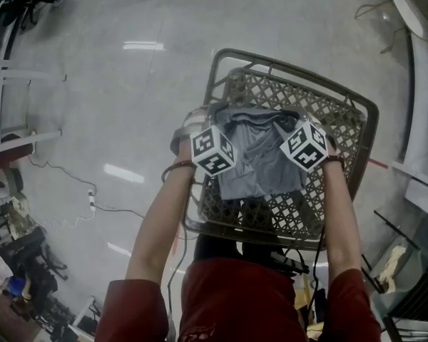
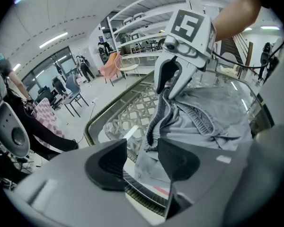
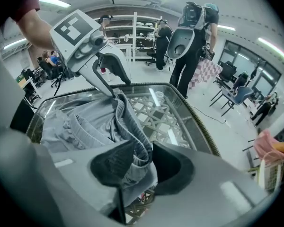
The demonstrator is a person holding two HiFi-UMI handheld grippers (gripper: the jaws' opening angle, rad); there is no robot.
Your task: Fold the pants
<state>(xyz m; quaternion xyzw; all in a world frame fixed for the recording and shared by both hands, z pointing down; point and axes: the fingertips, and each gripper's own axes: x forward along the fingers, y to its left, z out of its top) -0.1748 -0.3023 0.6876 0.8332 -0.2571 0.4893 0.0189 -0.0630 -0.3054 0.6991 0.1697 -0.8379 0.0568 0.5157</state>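
Both my arms reach fwd and steeply down over the bench [image 1: 342,137], forearms bare, red sleeves pushed up near the elbows. L forearm [image 1: 160,219] angles in from the left and R forearm [image 1: 342,219] runs nearly straight ahead. There's a dark band on each wrist. Both wrists tip down, so the claws point at the bench top, one on each side of the pants [image 1: 260,159].

The grey pants lie bunched on the glass over the lattice, about mid-bench. The ribbed elastic waistband is rucked up between the two claws.

L claw [image 2: 141,155]: pads stand well apart. The pants' edge hangs in the gap, closer to the pad on the right of the left gripper view, and isn't pinched.

R claw [image 3: 142,164]: pads parted. A fold of waistband sits bunched in the gap and laps over the pad on the left of the right gripper view. It looks loose, not clamped.

Markings: L cube [image 1: 214,150] and R cube [image 1: 304,145] carry black-and-white square marker patterns, blocks only, not letters. The R cube's top face shows in the left gripper view, and the L cube's in the right gripper view.
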